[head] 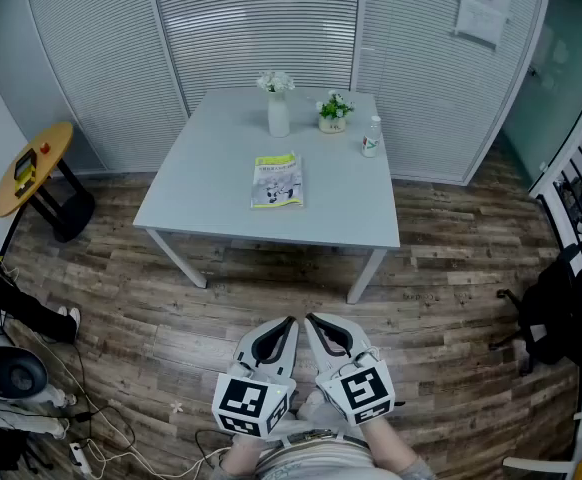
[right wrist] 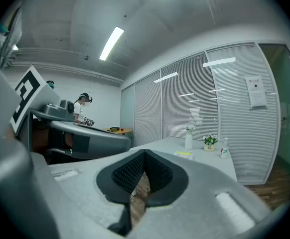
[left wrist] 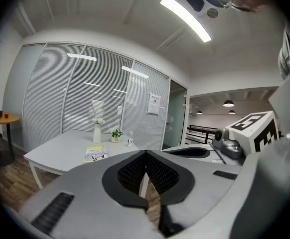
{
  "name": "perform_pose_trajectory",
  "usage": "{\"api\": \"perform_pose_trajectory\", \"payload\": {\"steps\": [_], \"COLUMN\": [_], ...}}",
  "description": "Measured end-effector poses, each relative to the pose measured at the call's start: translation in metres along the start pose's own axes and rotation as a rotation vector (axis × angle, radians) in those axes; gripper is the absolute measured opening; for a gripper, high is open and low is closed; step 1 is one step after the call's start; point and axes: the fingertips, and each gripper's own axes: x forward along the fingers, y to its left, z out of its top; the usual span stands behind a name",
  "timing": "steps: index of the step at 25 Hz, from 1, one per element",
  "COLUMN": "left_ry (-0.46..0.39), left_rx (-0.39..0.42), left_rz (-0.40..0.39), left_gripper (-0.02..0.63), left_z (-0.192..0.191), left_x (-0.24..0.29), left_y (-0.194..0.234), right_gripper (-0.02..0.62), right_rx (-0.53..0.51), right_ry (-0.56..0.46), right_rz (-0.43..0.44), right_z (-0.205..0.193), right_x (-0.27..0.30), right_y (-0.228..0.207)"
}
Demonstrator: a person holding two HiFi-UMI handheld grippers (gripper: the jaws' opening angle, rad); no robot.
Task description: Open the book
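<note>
- We hold the left tongs [head: 289, 324] [left wrist: 145, 153] low at 6 o'clock in the head view, above the wooden plank floor [head: 441, 298]; their grey tips meet and nothing sits between them.
- We hold the right tongs [head: 311, 320] [right wrist: 144, 152] just beside them at their 3 o'clock, likewise closed and empty, with the tips of both pairs pointing towards 12 o'clock.
- The thin book with the yellow-green and white cover [head: 277, 181] [left wrist: 95, 154] [right wrist: 183, 153] lies flat and closed on the pale grey square counter [head: 211, 183], at 12 o'clock from both tongs and well apart from them.
- The book rests near the middle of the counter, a little towards the near edge, touching nothing else.
- At 12 o'clock from the book stands a tall white vase of white flowers [head: 278, 108], upright near the far edge.
- At 1 o'clock from the book sits a small potted green plant [head: 333, 113], and at 2 o'clock a small clear plastic bottle [head: 371, 138], both upright.
- At 9 o'clock from the counter, well apart, stands a round wooden side table on a black base [head: 33, 166].
- In the right gripper view we see a person [right wrist: 82, 108] standing far off at 9 o'clock.
</note>
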Motion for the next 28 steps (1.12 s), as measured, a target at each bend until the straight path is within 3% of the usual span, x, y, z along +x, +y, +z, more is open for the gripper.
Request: {"api": "perform_pose_trajectory", "payload": {"steps": [5,16,28], "left_ry": [0.005,0.014,0.015], "left_rx": [0.003,-0.041,-0.019], "left_rz": [0.012,0.051,0.005], "left_gripper": [-0.002,-0.002,-0.002], "left_z": [-0.003,-0.019,-0.001], "left_x": [0.006,0.022,0.079], "left_y": [-0.005,-0.004,0.045], "right_gripper": [0.002,0.002,0.002], "right_rx": [0.038,0.061,0.056], "right_ry": [-0.058,-0.035,-0.028], "right_rz": [0.027,0.076,0.030], "right_z": [0.003,-0.016,-0.009], "right_x": [-0.007,-0.011,0.050], "right_y": [-0.008,-0.022,-0.063]}}
